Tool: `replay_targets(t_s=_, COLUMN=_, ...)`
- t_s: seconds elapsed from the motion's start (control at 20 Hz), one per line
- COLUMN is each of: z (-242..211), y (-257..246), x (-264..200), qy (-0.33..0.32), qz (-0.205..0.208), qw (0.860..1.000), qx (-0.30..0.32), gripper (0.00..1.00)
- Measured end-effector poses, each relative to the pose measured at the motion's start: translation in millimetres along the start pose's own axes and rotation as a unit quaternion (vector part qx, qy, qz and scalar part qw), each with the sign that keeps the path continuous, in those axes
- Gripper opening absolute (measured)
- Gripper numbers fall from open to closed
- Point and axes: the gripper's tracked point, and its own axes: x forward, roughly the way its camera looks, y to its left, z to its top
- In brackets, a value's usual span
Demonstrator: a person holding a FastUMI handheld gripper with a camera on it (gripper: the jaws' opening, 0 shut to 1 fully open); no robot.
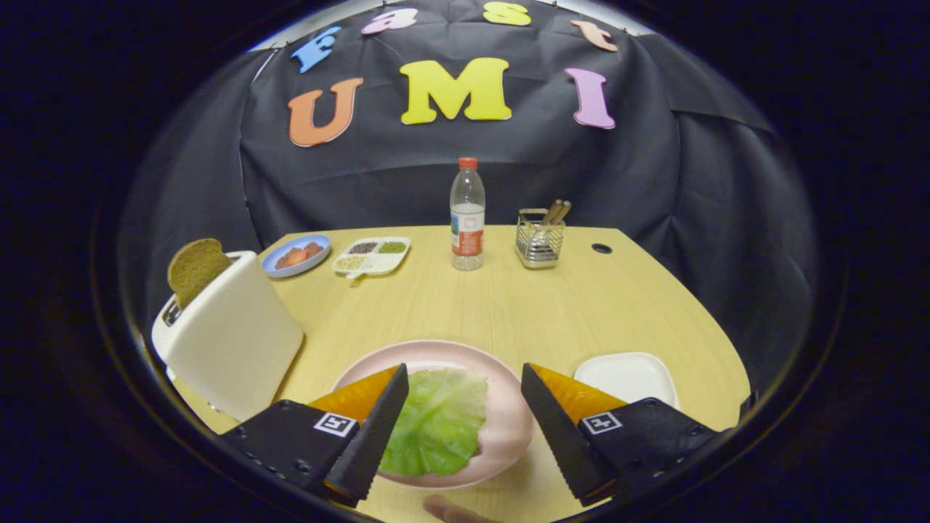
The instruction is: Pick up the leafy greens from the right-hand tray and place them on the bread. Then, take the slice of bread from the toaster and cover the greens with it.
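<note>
Leafy greens [438, 421], a pale green crinkled lettuce leaf, lie on a round pink plate [508, 428] near the front of the light wooden table [508, 305]; the leaf covers whatever is under it, so the bread below cannot be made out. The gripper [463, 396] hovers with its two fingers spread wide apart, gripping nothing, and the leaf shows in the gap between them, closer to the left finger. Just beyond the right finger sits a white rounded-square tray [628, 376], right of the pink plate. Left of the plate stands a cream-white toaster [229, 338] with a brown slice of bread [195, 267] sticking up out of its slot. Farther back on the table rest a blue round dish [280, 265] holding reddish pieces, a white divided tray [372, 256] with small grains and seeds in its compartments, a clear plastic bottle [467, 214] with a red cap, standing upright, and a metal wire basket [540, 240] holding utensils with wooden handles. A fingertip [450, 511] of a person peeks in at the table's near edge, below the plate.
</note>
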Motion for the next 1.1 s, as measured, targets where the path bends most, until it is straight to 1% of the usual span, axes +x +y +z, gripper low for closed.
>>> replay_targets(t_s=0.15, z=25, y=14, x=-18, qy=-0.022, qz=0.006, qw=1.000, qx=-0.006, gripper=0.96)
replay_targets(t_s=0.35, z=54, y=49, x=-39, qy=-0.049, qz=0.023, qw=0.998, qx=-0.018, gripper=0.96)
replay_targets(t_s=0.55, z=78, y=105, x=-55, qy=-0.074, qz=0.059, qw=0.995, qx=-0.016, gripper=0.96)
replay_targets(t_s=0.75, z=100, y=175, x=-71, qy=-0.097, qz=0.099, qw=0.989, qx=-0.044, gripper=0.96)
replay_targets(t_s=0.9, z=104, y=225, x=-73, qy=-0.100, qz=0.126, qw=0.986, qx=-0.048, gripper=0.96)
replay_targets(t_s=0.95, z=103, y=239, x=-70, qy=-0.097, qz=0.128, qw=0.986, qx=-0.050, gripper=0.96)
replay_targets(t_s=1.05, z=101, y=255, x=-63, qy=-0.095, qz=0.115, qw=0.986, qx=-0.069, gripper=0.96)
replay_targets(t_s=1.1, z=94, y=268, x=-56, qy=-0.089, qz=0.118, qw=0.986, qx=-0.073, gripper=0.96)
